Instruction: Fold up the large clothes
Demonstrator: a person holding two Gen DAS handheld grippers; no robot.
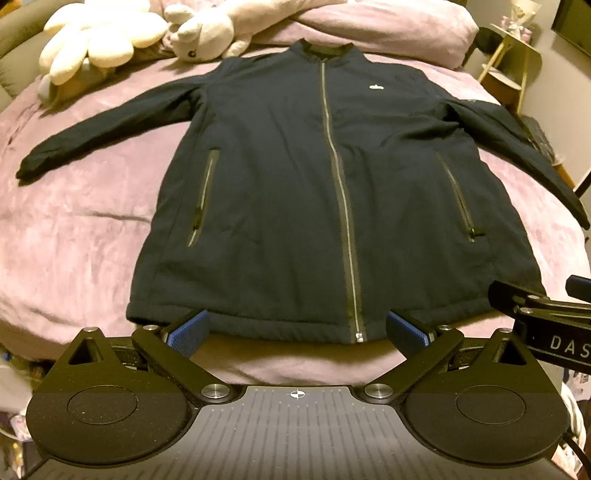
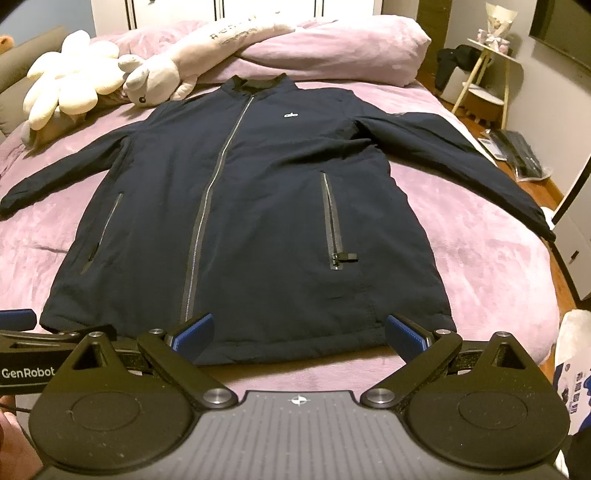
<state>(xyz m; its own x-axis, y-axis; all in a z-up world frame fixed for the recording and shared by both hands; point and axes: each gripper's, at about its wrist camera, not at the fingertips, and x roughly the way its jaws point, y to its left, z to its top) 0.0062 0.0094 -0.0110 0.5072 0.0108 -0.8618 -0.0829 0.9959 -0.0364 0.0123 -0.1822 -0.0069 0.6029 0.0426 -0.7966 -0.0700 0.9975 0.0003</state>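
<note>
A dark navy zip jacket (image 1: 295, 192) lies flat, front up, on a pink bed cover, collar at the far end and both sleeves spread out to the sides. It also shows in the right wrist view (image 2: 258, 221). My left gripper (image 1: 295, 334) is open and empty, its blue pads just short of the hem near the zipper's bottom end. My right gripper (image 2: 299, 338) is open and empty at the hem's right half. The right gripper's body shows at the right edge of the left wrist view (image 1: 546, 314).
Plush toys (image 1: 110, 40) and a pink pillow (image 1: 388, 26) lie at the head of the bed (image 1: 74, 221). A gold side table (image 2: 487, 77) stands at the far right. Dark items (image 2: 517, 151) lie on the floor beside the bed.
</note>
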